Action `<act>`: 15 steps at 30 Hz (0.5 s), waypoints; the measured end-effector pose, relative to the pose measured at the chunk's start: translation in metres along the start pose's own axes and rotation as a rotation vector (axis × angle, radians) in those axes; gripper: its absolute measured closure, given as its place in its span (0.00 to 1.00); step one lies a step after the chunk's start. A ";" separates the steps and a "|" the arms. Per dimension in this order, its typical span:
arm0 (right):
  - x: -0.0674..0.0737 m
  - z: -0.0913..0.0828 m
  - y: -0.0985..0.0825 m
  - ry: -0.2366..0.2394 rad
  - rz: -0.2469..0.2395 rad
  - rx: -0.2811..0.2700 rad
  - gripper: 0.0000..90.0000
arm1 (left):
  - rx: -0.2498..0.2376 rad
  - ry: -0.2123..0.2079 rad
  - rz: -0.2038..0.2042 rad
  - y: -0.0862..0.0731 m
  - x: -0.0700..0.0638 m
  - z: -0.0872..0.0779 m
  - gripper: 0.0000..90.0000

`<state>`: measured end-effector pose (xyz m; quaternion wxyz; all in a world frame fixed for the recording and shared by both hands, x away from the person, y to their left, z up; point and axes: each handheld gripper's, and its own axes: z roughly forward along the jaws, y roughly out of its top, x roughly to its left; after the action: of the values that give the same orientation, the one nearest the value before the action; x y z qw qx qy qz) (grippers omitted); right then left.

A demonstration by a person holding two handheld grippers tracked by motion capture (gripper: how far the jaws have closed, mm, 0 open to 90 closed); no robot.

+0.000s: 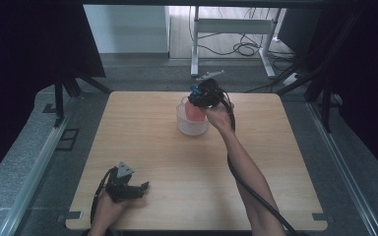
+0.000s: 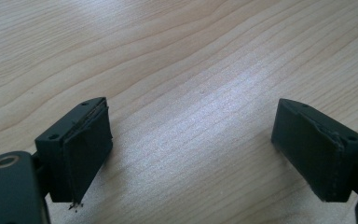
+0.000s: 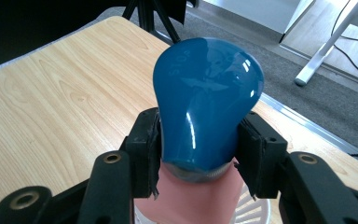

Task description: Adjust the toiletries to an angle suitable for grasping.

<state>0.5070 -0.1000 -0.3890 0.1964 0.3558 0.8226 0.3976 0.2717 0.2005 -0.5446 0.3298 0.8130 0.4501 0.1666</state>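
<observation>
Blue bulb (image 3: 207, 100) is the thing I am working with: it sits clamped between the 2 black jaws of my right gripper (image 3: 199, 144), which press on its narrowing lower part from both sides, its round end pointing away from me. Just below the glass I can see its grey metal collar against a pink holder (image 3: 191, 196).

Going by size, the wooden table (image 1: 177, 167) comes first, pale and grained, carrying everything else. Next is the white basket (image 1: 192, 124), a round container with slatted walls standing toward the table's far side, near the middle. The pink holder stands inside it, rising above the rim. In the right gripper view a bit of the basket's white slatted rim shows under the holder. My right hand (image 1: 216, 114) holds its gripper (image 1: 203, 97) directly over the basket.

My left gripper (image 1: 140, 188) rests low at the near left of the table, well apart from the basket. Its 2 jaws stand wide apart with bare wood between them.
</observation>
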 end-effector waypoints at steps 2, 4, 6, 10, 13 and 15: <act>0.000 0.002 -0.001 0.001 -0.004 0.003 0.59 | 0.000 0.000 0.000 0.000 0.000 0.000 0.13; 0.001 0.004 -0.003 0.000 -0.005 0.002 0.59 | 0.001 0.000 0.000 0.000 0.000 0.000 0.13; 0.001 0.006 -0.005 0.004 -0.004 0.005 0.59 | 0.002 0.000 0.000 0.000 0.000 0.000 0.13; 0.002 0.010 -0.009 0.006 -0.006 0.013 0.59 | 0.000 0.000 0.000 0.000 0.000 0.000 0.13; 0.003 0.013 -0.012 0.007 -0.005 0.018 0.59 | 0.001 0.000 0.000 0.000 0.000 0.000 0.13; 0.003 0.015 -0.014 0.008 -0.004 0.021 0.59 | 0.001 0.000 0.000 0.000 0.000 0.000 0.13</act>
<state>0.5084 -0.0959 -0.4092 0.1904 0.3546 0.8283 0.3898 0.2717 0.2005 -0.5445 0.3296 0.8131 0.4501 0.1663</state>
